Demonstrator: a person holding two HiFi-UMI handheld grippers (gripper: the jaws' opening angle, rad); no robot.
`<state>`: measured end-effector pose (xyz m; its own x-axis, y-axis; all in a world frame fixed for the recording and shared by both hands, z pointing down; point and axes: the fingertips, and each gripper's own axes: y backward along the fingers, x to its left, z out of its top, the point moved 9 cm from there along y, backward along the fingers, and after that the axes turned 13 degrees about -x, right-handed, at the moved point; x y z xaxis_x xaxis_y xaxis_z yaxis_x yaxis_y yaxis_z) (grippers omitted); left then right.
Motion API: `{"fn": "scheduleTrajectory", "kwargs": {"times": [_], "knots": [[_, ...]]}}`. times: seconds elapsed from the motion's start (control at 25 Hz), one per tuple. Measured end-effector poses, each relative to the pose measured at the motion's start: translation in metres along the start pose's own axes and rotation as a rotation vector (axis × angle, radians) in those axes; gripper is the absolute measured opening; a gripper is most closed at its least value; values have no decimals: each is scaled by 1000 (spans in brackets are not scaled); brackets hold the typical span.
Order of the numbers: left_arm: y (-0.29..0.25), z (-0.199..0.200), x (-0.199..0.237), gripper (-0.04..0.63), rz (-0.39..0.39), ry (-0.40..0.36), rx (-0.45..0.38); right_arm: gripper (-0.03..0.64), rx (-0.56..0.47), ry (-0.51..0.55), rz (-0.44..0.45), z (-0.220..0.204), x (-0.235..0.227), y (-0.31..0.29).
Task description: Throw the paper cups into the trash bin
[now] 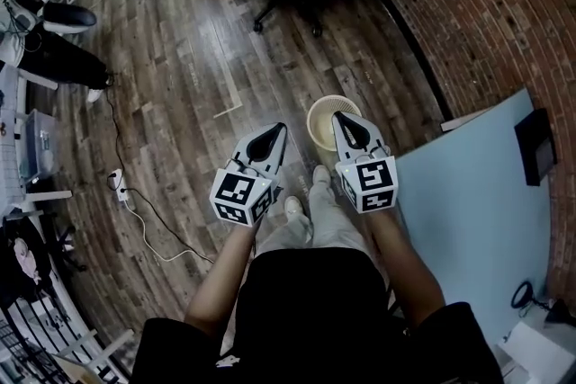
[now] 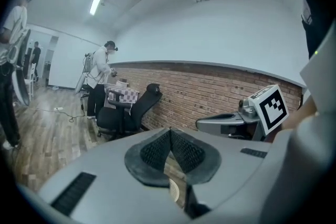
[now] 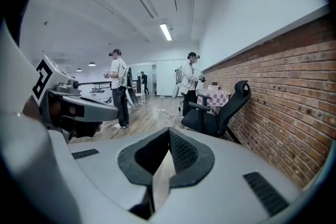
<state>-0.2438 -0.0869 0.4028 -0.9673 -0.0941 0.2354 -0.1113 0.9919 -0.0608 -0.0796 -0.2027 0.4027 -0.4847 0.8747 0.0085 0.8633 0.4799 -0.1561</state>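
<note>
Both sets of fingers clenched, empty: left gripper [image 1: 275,132], right gripper [image 1: 342,118]. Trash bin [image 1: 315,129] close to feet — a careless step could topple it.

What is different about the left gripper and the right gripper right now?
In the head view, the left gripper leans toward the right, while the right gripper leans toward the left, so their tips point toward each other. The left gripper's tip shows against the wooden floor. The right gripper's tip shows against the pale trash bin. Both grippers are grey with black pads, and both are shut with nothing between the jaws.
</note>
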Motion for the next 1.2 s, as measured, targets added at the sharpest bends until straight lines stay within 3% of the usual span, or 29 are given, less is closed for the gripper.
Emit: {"fn": "scheduleTrajectory", "kwargs": {"times": [0.32, 0.92, 1.2], "knots": [[25, 27, -5, 9, -40, -26, -74, 6, -110, 21, 30, 42, 35, 17], [31, 51, -13, 9, -127, -21, -142, 6, -157, 38, -47, 71, 49, 47], [34, 51, -46, 9, -190, -30, -146, 6, -183, 35, -97, 73, 52, 89]]}}
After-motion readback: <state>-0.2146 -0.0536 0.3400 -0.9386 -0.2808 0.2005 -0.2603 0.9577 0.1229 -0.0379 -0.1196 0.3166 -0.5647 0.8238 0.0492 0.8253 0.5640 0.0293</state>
